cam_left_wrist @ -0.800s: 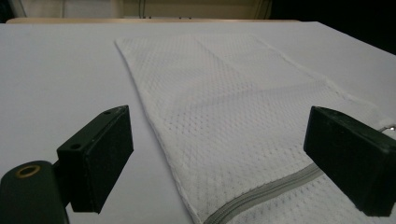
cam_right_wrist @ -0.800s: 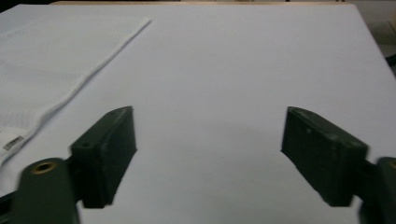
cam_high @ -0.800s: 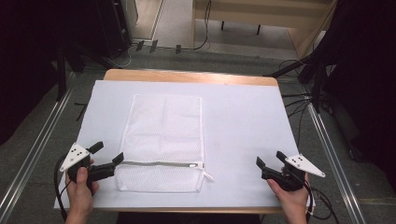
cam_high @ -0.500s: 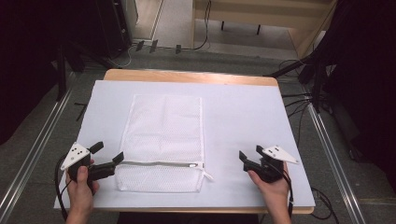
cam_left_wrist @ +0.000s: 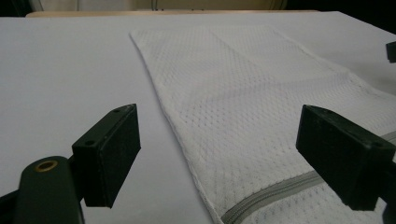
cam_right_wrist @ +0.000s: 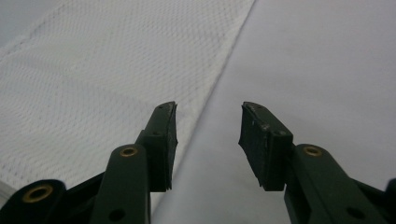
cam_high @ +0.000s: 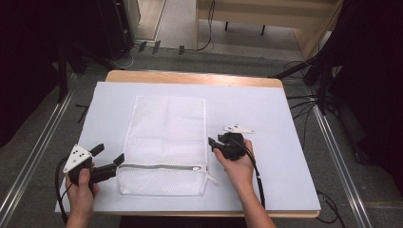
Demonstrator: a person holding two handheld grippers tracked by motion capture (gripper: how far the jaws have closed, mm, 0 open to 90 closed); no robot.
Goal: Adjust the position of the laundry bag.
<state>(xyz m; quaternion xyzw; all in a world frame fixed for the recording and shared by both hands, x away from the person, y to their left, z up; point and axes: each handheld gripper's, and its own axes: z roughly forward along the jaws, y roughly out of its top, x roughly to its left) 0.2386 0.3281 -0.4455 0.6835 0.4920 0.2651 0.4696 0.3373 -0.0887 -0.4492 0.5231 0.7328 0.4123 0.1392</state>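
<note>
Right tongs [cam_high: 215, 144] now beside mesh bag [cam_high: 164, 142].

Cameras: one overhead, two gripper-mounted.
I see the high view looking forward-down; both gripper views skim close, sharing the mesh laundry bag [cam_high: 166, 142].

No readable text, labels, brands, numbers or signs anywhere: none on the white mesh zip bag [cam_high: 166, 142] at frame centre, none on the pale sheet covering the table [cam_high: 266, 114], none on either black gripper.
</note>
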